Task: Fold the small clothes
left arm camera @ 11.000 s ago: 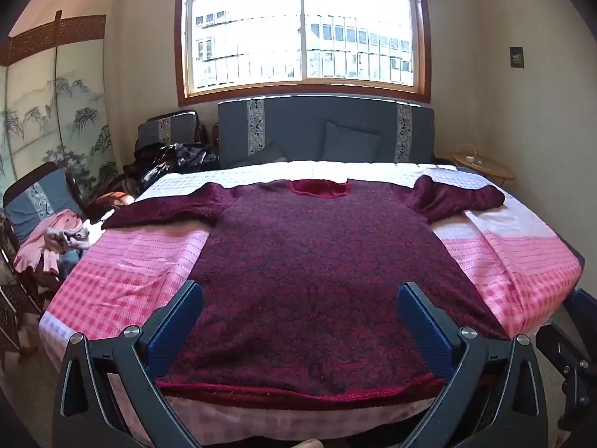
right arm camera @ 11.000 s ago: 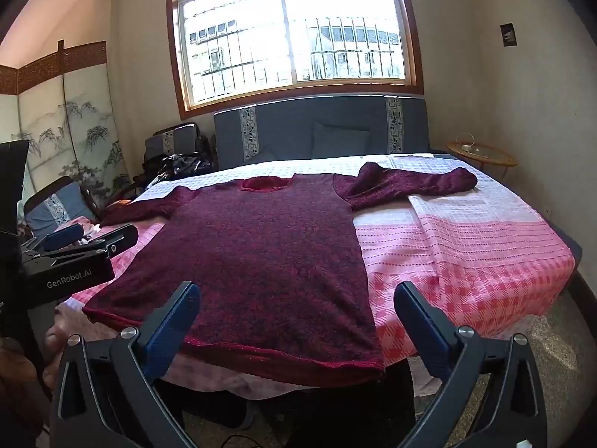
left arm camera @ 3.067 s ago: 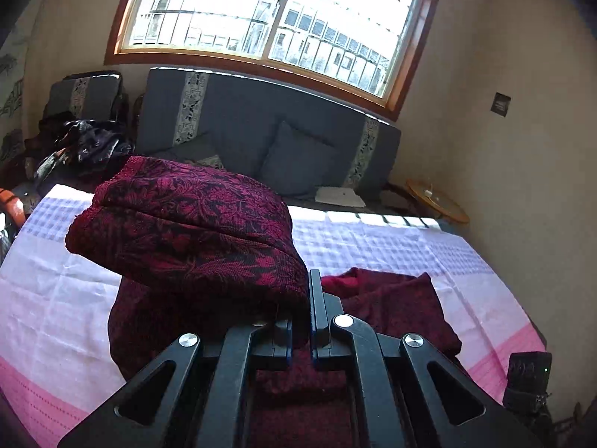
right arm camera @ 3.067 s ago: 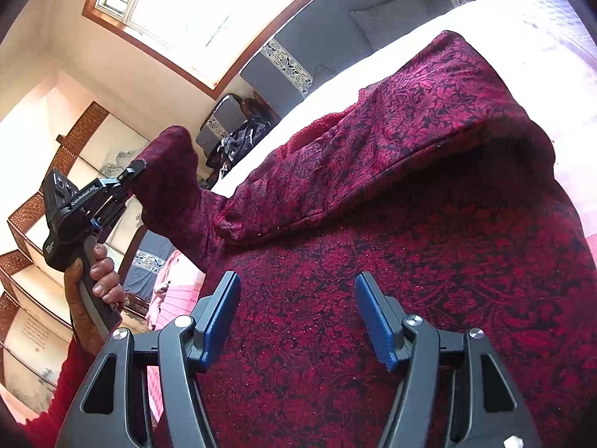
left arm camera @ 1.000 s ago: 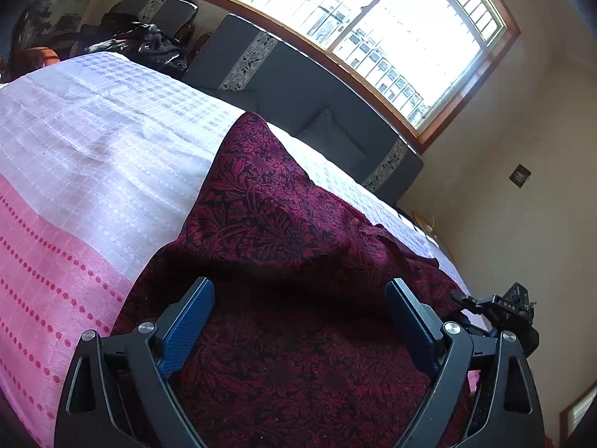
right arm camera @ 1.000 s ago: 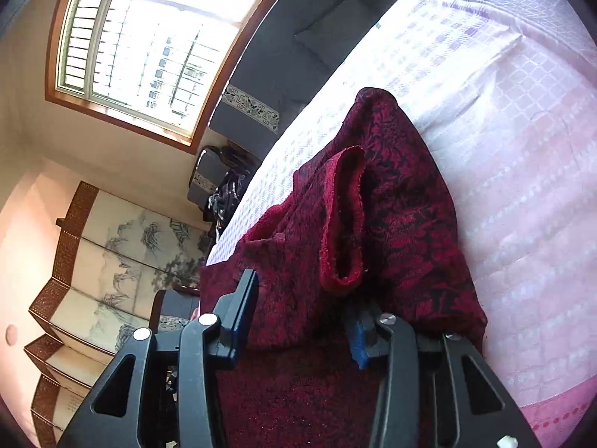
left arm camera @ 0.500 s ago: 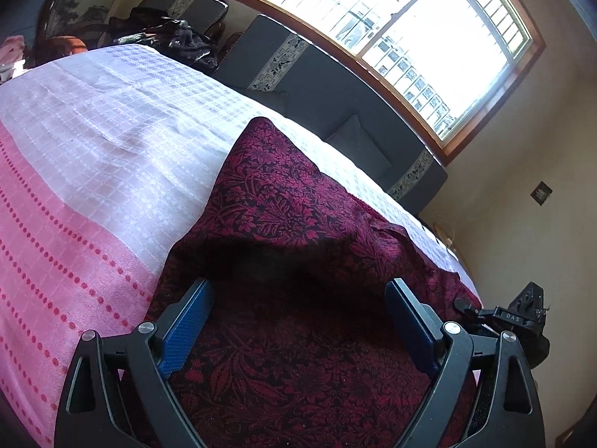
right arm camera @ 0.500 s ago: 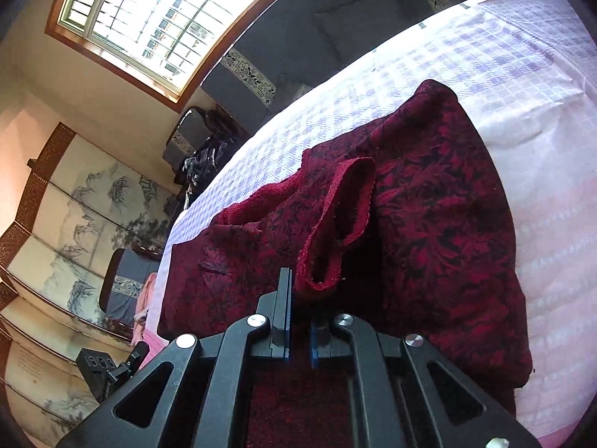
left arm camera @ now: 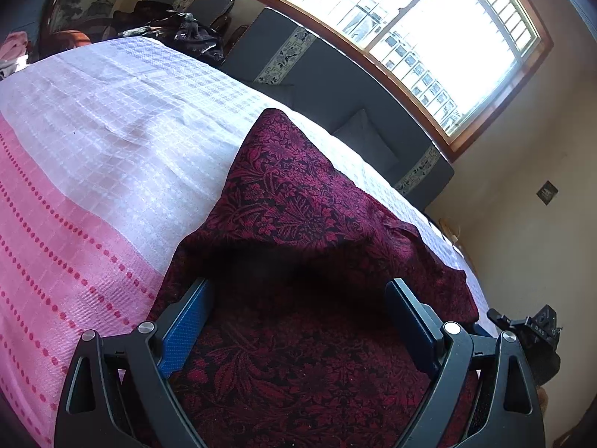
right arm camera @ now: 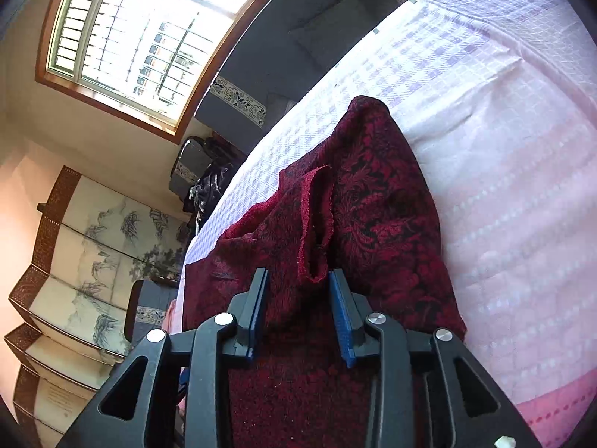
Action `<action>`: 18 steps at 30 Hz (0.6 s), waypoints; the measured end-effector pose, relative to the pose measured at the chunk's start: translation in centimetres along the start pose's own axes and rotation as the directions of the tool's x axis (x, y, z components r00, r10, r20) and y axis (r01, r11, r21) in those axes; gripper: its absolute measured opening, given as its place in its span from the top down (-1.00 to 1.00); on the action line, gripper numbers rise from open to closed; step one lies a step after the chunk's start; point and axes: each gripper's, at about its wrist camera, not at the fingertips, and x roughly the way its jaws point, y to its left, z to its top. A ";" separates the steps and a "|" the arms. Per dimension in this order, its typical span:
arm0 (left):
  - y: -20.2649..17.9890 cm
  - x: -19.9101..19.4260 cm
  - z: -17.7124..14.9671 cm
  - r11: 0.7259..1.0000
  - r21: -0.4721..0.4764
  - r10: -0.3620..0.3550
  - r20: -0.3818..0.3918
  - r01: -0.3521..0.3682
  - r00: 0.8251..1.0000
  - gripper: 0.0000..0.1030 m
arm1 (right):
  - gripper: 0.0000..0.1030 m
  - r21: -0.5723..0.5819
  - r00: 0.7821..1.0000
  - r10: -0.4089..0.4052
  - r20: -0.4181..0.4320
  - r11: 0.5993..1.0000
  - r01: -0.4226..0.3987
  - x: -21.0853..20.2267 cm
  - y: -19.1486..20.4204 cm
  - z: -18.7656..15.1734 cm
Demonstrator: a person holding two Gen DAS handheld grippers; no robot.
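Note:
A dark red patterned sweater lies on the bed with both sleeves folded in over its body. My left gripper is open just above the sweater's body, holding nothing. In the right wrist view the sweater shows a folded sleeve cuff standing up in a loop. My right gripper is partly open, its pads on either side of the cuff's near end and not pinching it. The right gripper also shows at the left wrist view's right edge.
The bed has a white and pink checked cover. A dark blue headboard with cushions runs under the window. A chair with dark bags and a painted folding screen stand to the left.
My right gripper has opened from shut on the sleeve cuff and let it go. My left gripper has stayed open and drawn back slightly over the sweater.

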 end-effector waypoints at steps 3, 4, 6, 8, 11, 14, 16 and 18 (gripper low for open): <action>-1.8 -0.6 -0.4 0.996 0.088 -0.003 -0.085 0.011 0.996 -0.78 | 0.23 -0.074 0.998 0.042 -0.037 0.996 -0.045 -4.5 1.1 -3.1; -2.7 -1.6 -0.8 0.992 0.118 -0.028 -0.117 0.042 0.993 -0.78 | 0.19 -0.124 0.997 0.048 -0.062 0.991 -0.055 -6.3 1.6 -4.7; -4.4 -4.9 -2.2 0.979 0.160 -0.103 -0.135 0.125 0.985 -0.78 | -0.03 -0.238 0.993 0.047 -0.104 0.969 -0.071 -10.2 2.2 -8.2; -6.1 -8.8 -4.1 0.962 0.228 -0.120 -0.141 0.150 0.983 -0.81 | -0.33 -0.309 0.991 0.012 -0.132 0.949 -0.053 -13.8 1.7 -11.9; -7.1 -14.1 -7.0 0.941 0.305 -0.110 -0.141 0.149 0.984 -0.81 | -0.33 -0.304 0.986 -0.051 -0.160 0.953 0.000 -17.7 -1.0 -16.5; -6.5 -18.2 -9.9 0.934 0.325 -0.101 -0.164 0.151 0.981 -0.81 | -0.33 -0.279 0.980 -0.069 -0.189 0.960 0.014 -19.5 -2.8 -20.4; -5.6 -19.9 -11.8 0.934 0.336 -0.063 -0.178 0.121 0.982 -0.81 | -0.33 -0.275 0.979 -0.069 -0.191 0.961 0.014 -19.9 -3.3 -22.2; -4.4 -21.4 -13.3 0.936 0.344 -0.012 -0.167 0.070 0.986 -0.81 | -0.33 -0.258 0.981 -0.046 -0.186 0.966 -0.004 -20.0 -3.9 -23.1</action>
